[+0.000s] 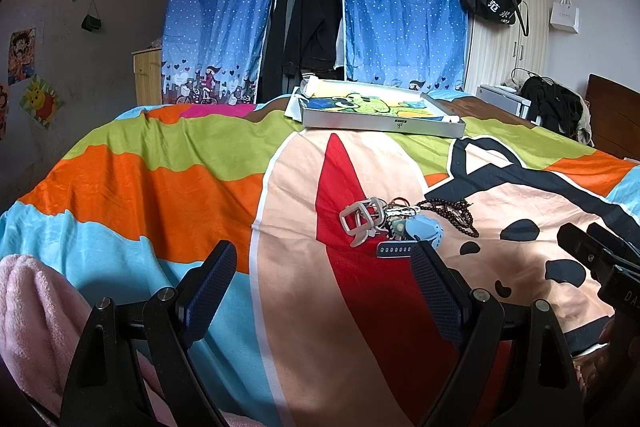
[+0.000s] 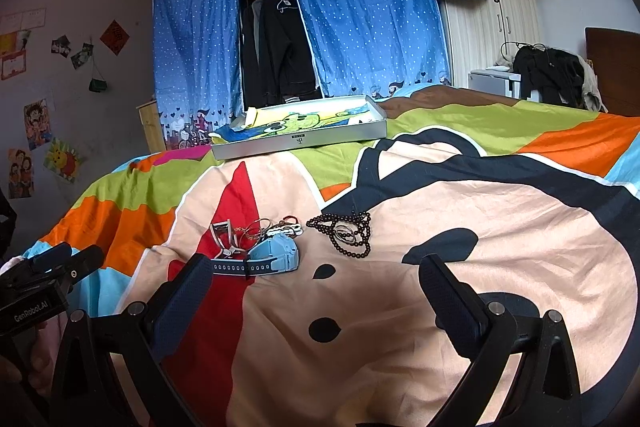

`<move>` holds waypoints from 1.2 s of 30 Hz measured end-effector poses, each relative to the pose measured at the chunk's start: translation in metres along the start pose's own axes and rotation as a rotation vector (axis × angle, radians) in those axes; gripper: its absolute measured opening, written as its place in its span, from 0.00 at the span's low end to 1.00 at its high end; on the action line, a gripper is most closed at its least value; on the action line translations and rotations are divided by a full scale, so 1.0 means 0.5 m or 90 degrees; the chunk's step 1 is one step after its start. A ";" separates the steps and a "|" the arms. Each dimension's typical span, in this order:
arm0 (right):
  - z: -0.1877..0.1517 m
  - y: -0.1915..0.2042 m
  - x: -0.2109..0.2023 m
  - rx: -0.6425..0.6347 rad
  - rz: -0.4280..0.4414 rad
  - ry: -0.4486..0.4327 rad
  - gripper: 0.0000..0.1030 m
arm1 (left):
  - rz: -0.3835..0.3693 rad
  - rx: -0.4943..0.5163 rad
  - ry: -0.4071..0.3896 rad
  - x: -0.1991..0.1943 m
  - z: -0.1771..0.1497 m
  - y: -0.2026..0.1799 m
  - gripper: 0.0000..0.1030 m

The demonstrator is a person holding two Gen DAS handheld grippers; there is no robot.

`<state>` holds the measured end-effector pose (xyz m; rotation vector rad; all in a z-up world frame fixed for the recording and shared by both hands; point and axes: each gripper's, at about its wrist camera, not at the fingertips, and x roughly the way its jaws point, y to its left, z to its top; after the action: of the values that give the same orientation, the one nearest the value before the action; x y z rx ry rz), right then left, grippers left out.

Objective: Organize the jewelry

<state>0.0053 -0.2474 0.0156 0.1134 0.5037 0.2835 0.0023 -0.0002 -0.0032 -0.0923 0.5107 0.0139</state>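
- Both tongs wide open, empty, hovering low over the bed [image 2: 500, 219]. Left tongs [image 1: 324, 267], right tongs [image 2: 316, 275].
- Jewelry sits in one loose cluster mid-bed: blue watch [image 2: 276, 257] with its dark strap lying flat toward the camera, white buckle piece [image 1: 362, 219] beside it on the left, small rings and bangles [image 2: 260, 227] tangled behind it, dark bead necklace [image 2: 346, 233] just to the right with a couple of metal rings on top of it.
- Shallow grey tray [image 2: 300, 143] at the far edge of the bed, well apart from the cluster. Likely the drop target; it has a printed sheet inside.
- Judgement: nothing picked yet, first grasp is pending.
- Right tongs line up better with the beads; left tongs' right finger is already near the watch strap end in the left wrist view.
- Suggest taking outliers first: watch by the case, across its narrow side, not by the floppy strap.
- Beads: pinch a bunched section and lift slowly. The rings resting on them will probably slide off, so clear those first or expect a second pass.
- Duvet is soft, so press lightly; fingers digging in will catch fabric.
- Buckle piece touches the ring tangle. Pull it sideways before lifting.
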 end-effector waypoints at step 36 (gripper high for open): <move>-0.002 -0.006 0.002 0.005 0.002 0.004 1.00 | 0.004 0.002 0.008 0.003 -0.003 -0.006 0.82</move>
<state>0.0064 -0.2501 0.0138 0.1203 0.5111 0.2852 0.0031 -0.0036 -0.0049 -0.0872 0.5235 0.0181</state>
